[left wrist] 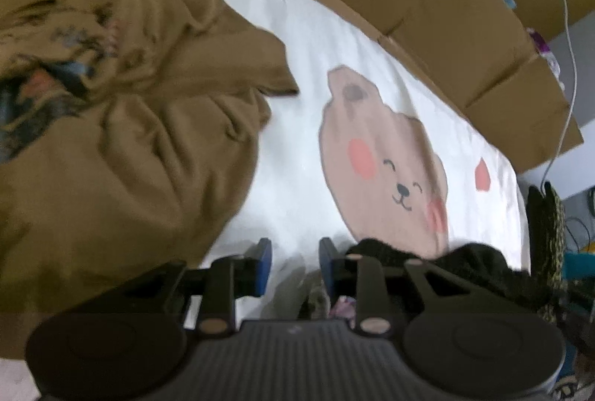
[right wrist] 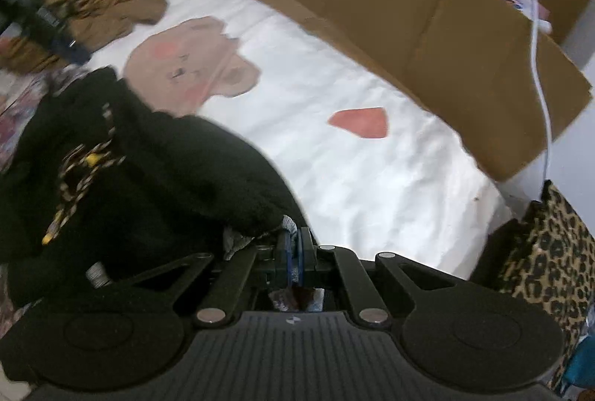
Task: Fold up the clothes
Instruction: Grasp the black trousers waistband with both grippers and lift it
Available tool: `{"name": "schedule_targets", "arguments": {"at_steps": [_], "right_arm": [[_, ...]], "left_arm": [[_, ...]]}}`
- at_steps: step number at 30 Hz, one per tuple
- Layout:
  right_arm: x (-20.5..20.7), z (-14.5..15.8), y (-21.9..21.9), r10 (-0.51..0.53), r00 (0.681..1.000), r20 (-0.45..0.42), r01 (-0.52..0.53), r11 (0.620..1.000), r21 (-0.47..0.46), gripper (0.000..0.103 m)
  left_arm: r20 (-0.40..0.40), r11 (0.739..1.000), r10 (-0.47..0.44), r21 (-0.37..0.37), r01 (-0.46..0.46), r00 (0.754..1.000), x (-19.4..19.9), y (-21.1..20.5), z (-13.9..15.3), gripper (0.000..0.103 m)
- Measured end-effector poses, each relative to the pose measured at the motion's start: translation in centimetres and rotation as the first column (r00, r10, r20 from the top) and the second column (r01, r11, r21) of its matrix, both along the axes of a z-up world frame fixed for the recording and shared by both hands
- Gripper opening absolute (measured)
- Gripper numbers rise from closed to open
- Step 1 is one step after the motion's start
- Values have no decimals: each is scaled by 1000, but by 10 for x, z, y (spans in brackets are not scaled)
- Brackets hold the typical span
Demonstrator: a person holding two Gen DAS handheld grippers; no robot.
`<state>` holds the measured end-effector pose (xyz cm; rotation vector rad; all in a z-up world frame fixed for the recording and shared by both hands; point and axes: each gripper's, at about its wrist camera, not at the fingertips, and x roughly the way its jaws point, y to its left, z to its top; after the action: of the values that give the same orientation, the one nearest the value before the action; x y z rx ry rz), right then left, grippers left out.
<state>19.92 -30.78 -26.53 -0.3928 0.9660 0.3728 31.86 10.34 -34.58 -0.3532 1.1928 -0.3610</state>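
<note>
black fleece garment (right wrist: 148, 177): bunched at the near edge of the bed, unfolded.
bed sheet (right wrist: 334, 148): white, bear print, bare middle.
brown garment (left wrist: 122, 125): crumpled heap toward the far-left corner, unfolded.
right gripper (right wrist: 293, 248): clenched on the black fleece garment's hem.
left gripper (left wrist: 295, 263): released, empty.
progress: folding seems barely begun.
</note>
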Motion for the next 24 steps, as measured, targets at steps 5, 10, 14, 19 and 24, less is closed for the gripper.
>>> {"name": "schedule_targets", "arguments": {"at_steps": [5, 10, 14, 19, 24], "right_arm": [[30, -3, 4, -67, 998, 9, 67, 998, -5, 1], [51, -17, 0, -134, 991, -4, 134, 991, -18, 0], [70, -26, -2, -190, 982, -8, 190, 981, -23, 1], [92, -39, -11, -246, 969, -28, 246, 969, -2, 1], [110, -58, -21, -293, 954, -63, 296, 955, 27, 1]], "left_arm": [[-32, 999, -32, -20, 31, 999, -2, -12, -13, 29], [-72, 994, -69, -85, 63, 995, -6, -22, -18, 29], [-98, 986, -128, -122, 116, 987, -13, -32, -21, 30], [-131, 969, -198, -178, 174, 971, -22, -45, -25, 38], [-156, 949, -224, -260, 179, 962, -25, -53, -30, 67]]}}
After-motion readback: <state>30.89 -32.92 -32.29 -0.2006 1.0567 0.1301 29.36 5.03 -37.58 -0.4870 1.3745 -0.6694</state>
